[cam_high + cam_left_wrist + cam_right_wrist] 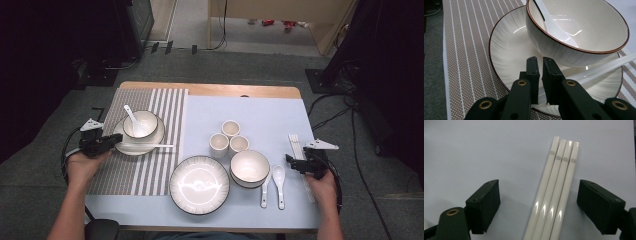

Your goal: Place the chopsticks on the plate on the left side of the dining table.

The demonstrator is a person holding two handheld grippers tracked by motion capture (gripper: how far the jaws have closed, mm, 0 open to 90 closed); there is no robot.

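A pair of white chopsticks point(150, 146) lies across the front of a shallow plate point(122, 146) at the left of the table, reaching right onto the striped placemat point(150, 175). They are smooth, glossy and slender. In the left gripper view their near ends pass between the black jaws of the left gripper point(539, 65), which stand almost together with a slim gap; whether the pads press on the sticks cannot be told. A cream bowl point(579, 32) with a brown rim stands on the ribbed plate, with a white spoon point(554, 23) resting inside it.

At the right edge of the table, four more white chopsticks point(554, 195) lie side by side, touching, each printed with a small grey mark near its tip. The right gripper point(537, 205) hovers over them with its jaws wide, one on each side and apart from the sticks.

Between the two hands stand three small cups point(229, 137), a second bowl point(249, 167), a large round plate point(199, 185) and two white spoons point(272, 187), all glazed ceramic. The pale blue cloth point(260, 110) covers a wooden table, with the woven brown mat on its left part. Grey carpet and black cables surround the table
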